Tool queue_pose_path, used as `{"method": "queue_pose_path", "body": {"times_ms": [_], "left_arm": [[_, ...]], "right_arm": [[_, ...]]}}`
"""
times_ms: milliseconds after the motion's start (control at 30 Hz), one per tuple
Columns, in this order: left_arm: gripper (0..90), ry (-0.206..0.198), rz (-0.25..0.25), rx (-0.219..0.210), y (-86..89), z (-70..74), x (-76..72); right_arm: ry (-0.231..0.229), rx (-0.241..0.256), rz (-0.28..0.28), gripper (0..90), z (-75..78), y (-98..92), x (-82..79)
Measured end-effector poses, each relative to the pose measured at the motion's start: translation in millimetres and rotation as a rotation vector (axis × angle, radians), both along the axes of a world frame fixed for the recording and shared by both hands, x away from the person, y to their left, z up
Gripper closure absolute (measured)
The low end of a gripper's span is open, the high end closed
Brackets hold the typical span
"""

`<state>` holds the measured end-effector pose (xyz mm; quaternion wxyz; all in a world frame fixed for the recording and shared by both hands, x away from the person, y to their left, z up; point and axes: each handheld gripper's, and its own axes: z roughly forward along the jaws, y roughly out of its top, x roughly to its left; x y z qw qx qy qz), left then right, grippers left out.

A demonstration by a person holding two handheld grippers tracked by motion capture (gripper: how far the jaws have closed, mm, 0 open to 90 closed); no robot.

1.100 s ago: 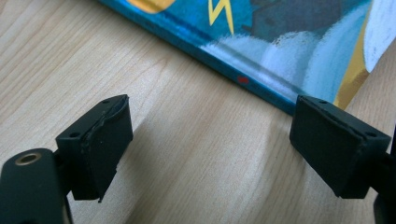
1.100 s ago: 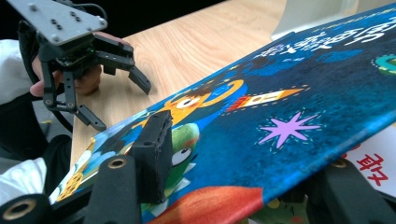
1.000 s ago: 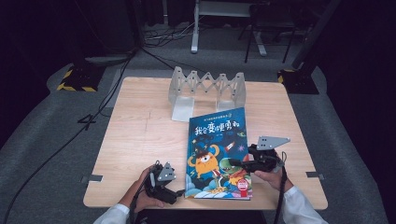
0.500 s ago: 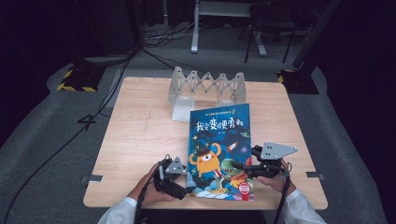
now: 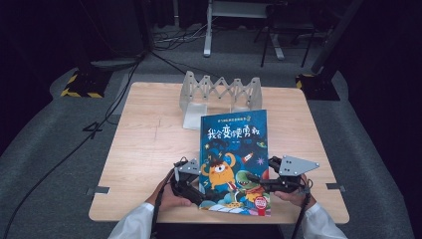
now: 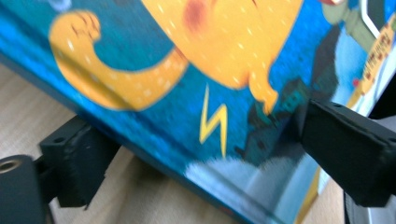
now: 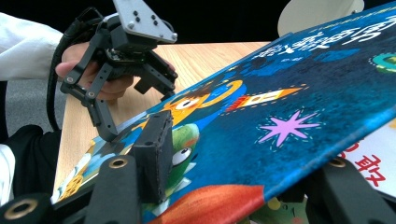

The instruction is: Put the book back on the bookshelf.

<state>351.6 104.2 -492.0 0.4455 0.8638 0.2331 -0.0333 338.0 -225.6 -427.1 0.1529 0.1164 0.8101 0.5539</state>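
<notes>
A picture book (image 5: 233, 144) with a blue cover and an orange monster lies on the wooden table (image 5: 149, 144), near the front edge. My left gripper (image 5: 199, 191) is open at the book's lower left edge. In the left gripper view one jaw sits under that edge of the book (image 6: 187, 93) and the other over the cover, with the left gripper (image 6: 205, 158) spread wide. My right gripper (image 5: 255, 182) is at the lower right edge. There the cover (image 7: 289, 116) is tilted up, a white page shows beneath, and the right gripper (image 7: 247, 182) straddles it, open.
A white zigzag folding rack (image 5: 221, 93) stands at the back of the table, just beyond the book's top edge. A hand holds the left gripper (image 7: 137, 114) opposite, in the right gripper view. Bare wood lies left of the book. Cables trail over the floor.
My left gripper has moved right from the bare table onto the book's left edge. My right gripper has shifted slightly toward the front right edge, and the cover there now tilts up.
</notes>
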Motion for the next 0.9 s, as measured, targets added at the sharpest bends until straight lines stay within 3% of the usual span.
{"method": "queue_pose_path", "body": {"times_ms": [133, 233, 400, 500, 667, 767, 900], "left_arm": [[10.7, 0.069, 0.023, -0.079, 2.7, -4.0, 10.5], [17.1, 0.059, 0.035, -0.113, 6.2, -3.6, 11.9], [39.5, -0.026, 0.08, -0.166, 15.7, 10.9, 4.4], [41.8, -0.095, 0.077, -0.184, 15.1, 23.6, -3.3], [46.1, -0.183, 0.061, -0.158, 12.1, 33.9, -15.7], [52.1, -0.224, 0.06, -0.123, 10.9, 33.5, -19.7], [56.6, -0.221, 0.073, -0.18, 11.0, 37.1, -15.2]], "right_arm": [[0.026, 0.007, 0.002, 48.1, -3.4, -2.1, 5.6], [0.052, 0.016, 0.011, 49.4, -6.6, -6.7, 10.8], [0.053, 0.006, 0.014, 52.1, -6.0, -13.7, 9.7], [0.056, 0.022, 0.004, 52.3, -2.7, -18.6, 9.7], [0.085, 0.06, 0.004, 52.1, -4.7, -28.8, 10.7], [0.088, 0.054, 0.005, 52.6, -9.6, -32.4, 10.6], [0.06, 0.025, 0.008, 54.4, -13.4, -31.4, 8.1]]}}
